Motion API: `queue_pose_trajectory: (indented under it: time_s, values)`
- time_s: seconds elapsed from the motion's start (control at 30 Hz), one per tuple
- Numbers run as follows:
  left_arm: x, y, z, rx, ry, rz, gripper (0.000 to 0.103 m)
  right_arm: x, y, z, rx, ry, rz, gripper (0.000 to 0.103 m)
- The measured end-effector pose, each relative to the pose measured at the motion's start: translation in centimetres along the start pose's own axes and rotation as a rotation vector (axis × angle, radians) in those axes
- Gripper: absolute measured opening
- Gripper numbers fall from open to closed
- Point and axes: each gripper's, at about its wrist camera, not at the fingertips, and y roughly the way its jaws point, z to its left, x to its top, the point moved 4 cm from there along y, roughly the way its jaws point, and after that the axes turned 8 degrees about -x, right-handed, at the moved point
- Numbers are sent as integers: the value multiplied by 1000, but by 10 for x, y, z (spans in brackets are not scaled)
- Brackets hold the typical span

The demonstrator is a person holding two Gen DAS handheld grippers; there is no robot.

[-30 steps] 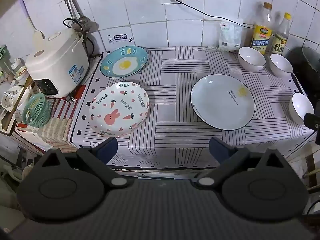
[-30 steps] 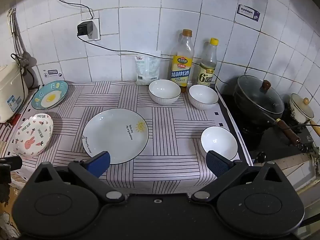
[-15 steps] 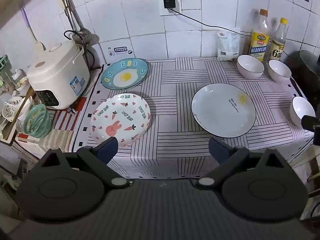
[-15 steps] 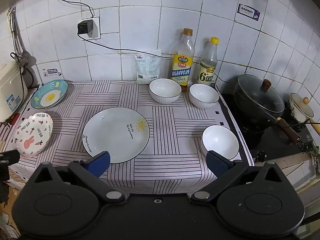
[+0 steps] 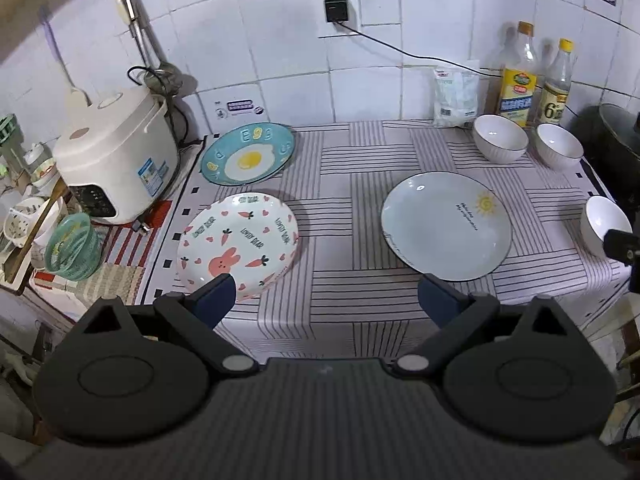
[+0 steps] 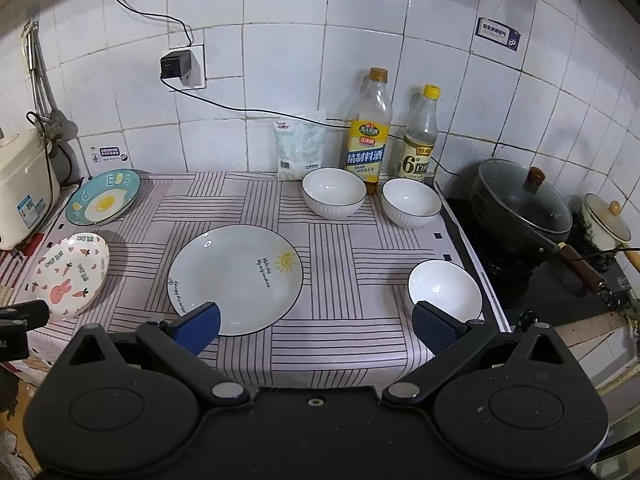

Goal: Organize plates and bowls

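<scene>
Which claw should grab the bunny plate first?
Probably the left claw: the bunny plate lies right before its left finger. From the right claw it sits far off left, past the sun plate.

Landmark: sun plate [image 6: 235,279], lying near the middle of the bench [image 6: 344,344].
Left of it: rabbit plate [image 6: 70,275] at the bench's front left.
Behind the rabbit plate: egg plate [image 6: 103,202], with the rice cooker [image 5: 114,160] further left.
Behind and right of the sun plate: two bowls [image 6: 334,197] [image 6: 411,203] side by side, before two bottles [image 6: 368,130] [image 6: 420,136].
Right of it: third bowl [image 6: 444,290] near the front right edge.
</scene>
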Motion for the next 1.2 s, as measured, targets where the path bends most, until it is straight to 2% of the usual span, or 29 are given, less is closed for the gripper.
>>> queue_pose_trajectory:
  time_s: [0.4, 0.63, 0.83, 1.0, 1.2]
  values:
    - [-3, 1, -8, -70, -20, -1, 99, -6, 2, -5, 25, 19, -6, 103]
    - [-4, 2, -8, -60, -18, -5, 99, -8, 5, -2, 34, 10, -4, 103]
    - [-3, -2, -1, -17, -38, -54, 99, -10, 6, -3, 32, 17, -6, 103]
    - [-7, 1, 3, -8, -36, -51, 99, -12, 6, -3, 26, 20, -6, 103]
    - [-12, 2, 5, -29, -36, -56, 99, -14, 5, -5, 32, 29, -18, 103]
